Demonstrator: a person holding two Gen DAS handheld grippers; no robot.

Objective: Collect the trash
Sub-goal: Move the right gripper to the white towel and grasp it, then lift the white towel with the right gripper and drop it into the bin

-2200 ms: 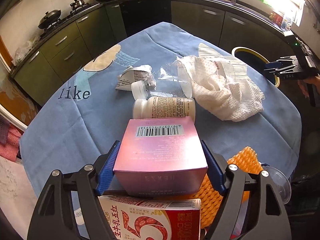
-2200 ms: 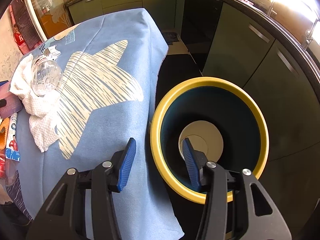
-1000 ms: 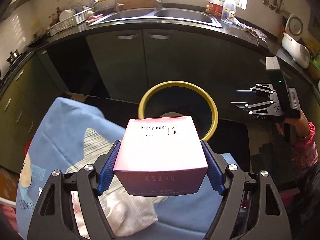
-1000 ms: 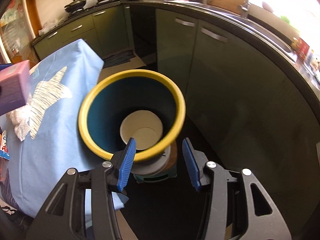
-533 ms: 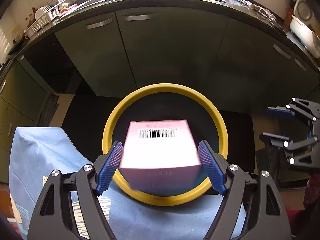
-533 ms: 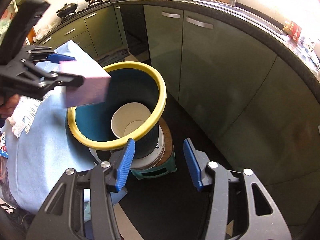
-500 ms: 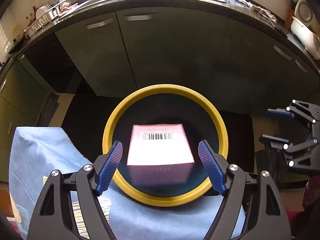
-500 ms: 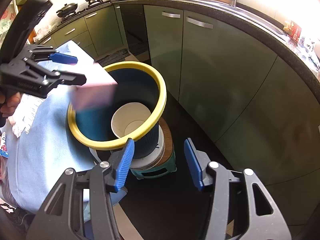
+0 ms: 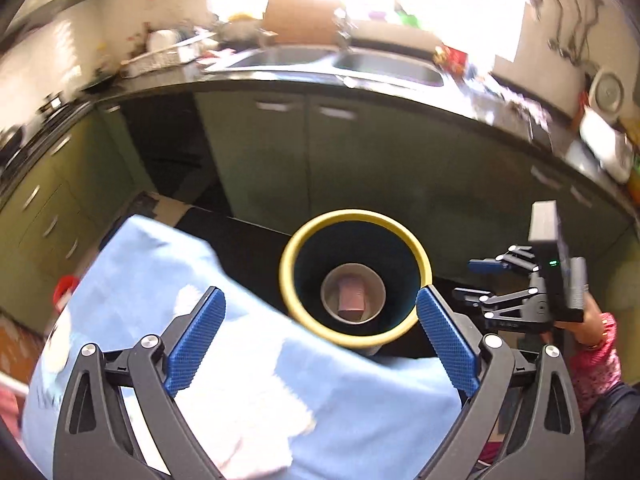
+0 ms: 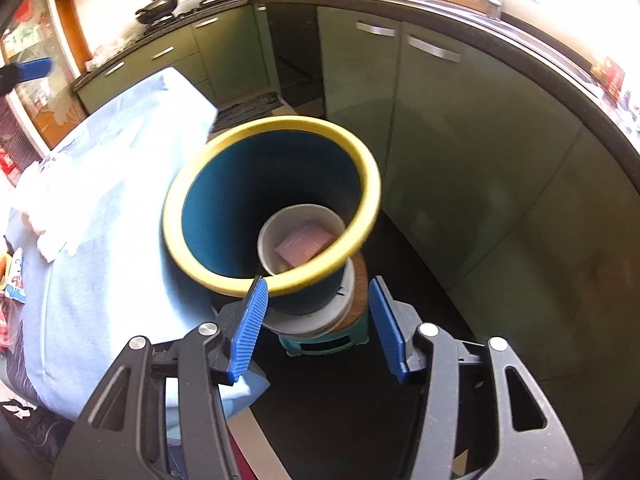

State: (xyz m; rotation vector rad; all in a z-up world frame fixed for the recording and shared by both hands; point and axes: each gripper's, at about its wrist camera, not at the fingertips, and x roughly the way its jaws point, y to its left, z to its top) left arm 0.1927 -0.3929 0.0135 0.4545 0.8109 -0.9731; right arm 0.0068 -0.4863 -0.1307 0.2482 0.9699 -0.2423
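A dark blue bin with a yellow rim (image 9: 286,280) (image 10: 370,184) stands on the floor beside the table. A pink box (image 9: 352,298) (image 10: 306,246) lies at its bottom, inside a white paper bowl (image 10: 268,240). My left gripper (image 9: 318,296) hangs above the table edge, pointing down at the bin; its jaws are opening and nothing is between them. My right gripper (image 10: 318,286) hovers over the near side of the bin, open and empty. In the left wrist view the right gripper (image 9: 470,279) is to the right of the bin.
The table with its blue cloth (image 9: 360,400) (image 10: 100,200) carries a white towel (image 10: 44,216) and more trash at its far edge (image 10: 12,280). The bin rests on a teal stool (image 10: 324,340). Green cabinets (image 10: 460,140) curve behind it.
The pink box left the left gripper's jaws and dropped into the bin. The left gripper spread wider and drew up and back. The right gripper stayed put.
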